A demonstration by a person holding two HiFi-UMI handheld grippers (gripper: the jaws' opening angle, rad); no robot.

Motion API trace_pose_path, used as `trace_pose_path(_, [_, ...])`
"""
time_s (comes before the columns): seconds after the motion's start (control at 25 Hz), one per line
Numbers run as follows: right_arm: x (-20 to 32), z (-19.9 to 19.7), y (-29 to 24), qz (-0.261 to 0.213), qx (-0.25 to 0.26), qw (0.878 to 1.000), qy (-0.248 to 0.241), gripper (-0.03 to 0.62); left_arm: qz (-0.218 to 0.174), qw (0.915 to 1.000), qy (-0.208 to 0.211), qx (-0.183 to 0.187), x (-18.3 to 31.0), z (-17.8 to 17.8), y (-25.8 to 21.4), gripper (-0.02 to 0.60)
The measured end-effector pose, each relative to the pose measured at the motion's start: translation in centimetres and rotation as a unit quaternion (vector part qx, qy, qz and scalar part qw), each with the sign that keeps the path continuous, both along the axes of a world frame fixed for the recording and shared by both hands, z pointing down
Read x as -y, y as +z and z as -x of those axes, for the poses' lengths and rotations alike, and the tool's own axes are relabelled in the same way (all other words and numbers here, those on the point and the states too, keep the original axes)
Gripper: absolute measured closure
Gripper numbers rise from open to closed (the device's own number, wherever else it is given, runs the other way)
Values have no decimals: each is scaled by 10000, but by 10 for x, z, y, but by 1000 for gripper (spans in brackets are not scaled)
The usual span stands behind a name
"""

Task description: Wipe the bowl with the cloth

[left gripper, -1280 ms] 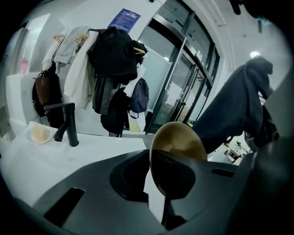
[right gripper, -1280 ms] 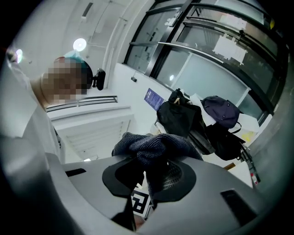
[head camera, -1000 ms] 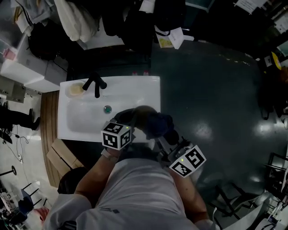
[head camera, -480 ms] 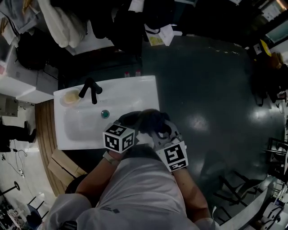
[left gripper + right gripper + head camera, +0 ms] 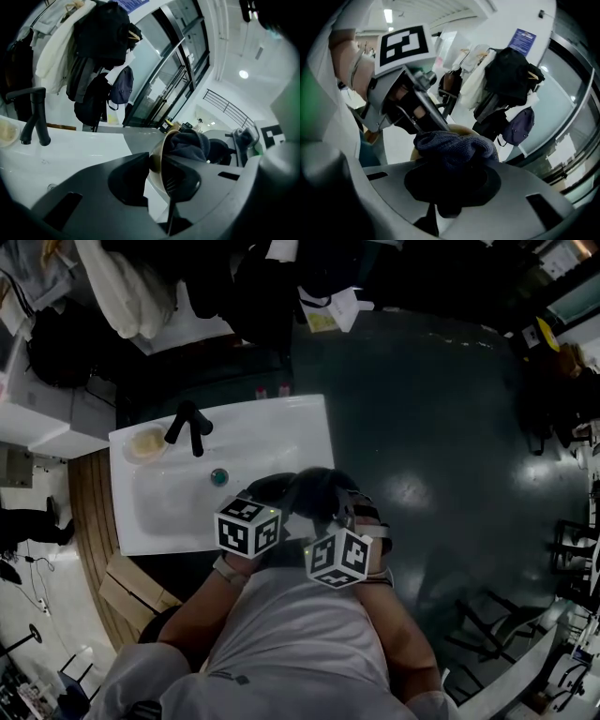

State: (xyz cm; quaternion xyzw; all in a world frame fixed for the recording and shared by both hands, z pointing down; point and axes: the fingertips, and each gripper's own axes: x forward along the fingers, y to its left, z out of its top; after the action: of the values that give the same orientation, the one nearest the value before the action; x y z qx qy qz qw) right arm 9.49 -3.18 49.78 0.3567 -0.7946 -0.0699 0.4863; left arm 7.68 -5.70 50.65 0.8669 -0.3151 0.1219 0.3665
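Note:
A tan bowl (image 5: 158,158) is held by its rim in my left gripper (image 5: 157,174), which is shut on it, above the front right corner of the white sink (image 5: 272,432). A dark blue knitted cloth (image 5: 457,145) is bunched inside the bowl (image 5: 461,129), and my right gripper (image 5: 445,187) is shut on the cloth (image 5: 190,143). In the head view both marker cubes sit side by side, the left gripper (image 5: 267,507) and the right gripper (image 5: 342,521) meeting at the dark cloth (image 5: 319,491).
A black faucet (image 5: 190,423) stands at the sink's back left, beside a yellowish soap dish (image 5: 145,442). The drain (image 5: 219,477) lies in the basin. Coats and bags (image 5: 101,37) hang behind the sink. Dark floor (image 5: 441,427) spreads to the right.
My right gripper has swung in from the lower right to sit close beside the left one, with the cloth pressed into the bowl. The left gripper has barely moved.

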Motion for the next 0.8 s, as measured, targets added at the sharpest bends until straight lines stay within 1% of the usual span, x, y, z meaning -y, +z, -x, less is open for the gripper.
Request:
trace_pose_path(0.12, [-1,4,11,-2,-714,9964,-463,520,-16,10000,42,89,0,2,0,534])
trace_pose_path(0.2, [-3,6,20,61,-1223,9888,-851,520,-98,9997,87,206,-1,3,-1,531])
trace_pose_path(0.28, [-4,9,25,88,-1692,9767,-1316,520,-162,9992,135,337,0,4,-1,531])
trace_pose_path(0.4, [-5,14,30,92,-2212,9536,-2039,520,-163,9990,123,398,2,8,1,531])
trace_pose_path(0.48, [-8,16,34,97,-2521,9340,-2530,520,-182,9988,127,447,2,10,2,531])
trace_pose_path(0.52, [-10,17,36,82,-2697,9212,-2805,520,-205,9985,146,491,2,11,2,531])
trace_pose_path(0.56, [-12,18,38,56,-2899,9056,-3096,520,-225,9982,169,538,2,11,2,531])
trace_pose_path(0.64, [-17,19,43,-24,-3289,8701,-3671,520,-236,9977,197,610,2,12,3,531])
trace_pose_path(0.68, [-19,19,45,-72,-3433,8530,-3931,520,-228,9976,194,632,2,14,3,531])
trace_pose_path(0.72, [-21,19,48,-114,-3531,8386,-4147,520,-213,9975,179,644,2,15,4,531])
trace_pose_path(0.76, [-22,20,49,-147,-3583,8281,-4309,520,-190,9976,151,646,2,17,5,531])
trace_pose_path(0.8, [-22,22,50,-175,-3600,8216,-4417,520,-162,9978,106,637,2,19,6,531])
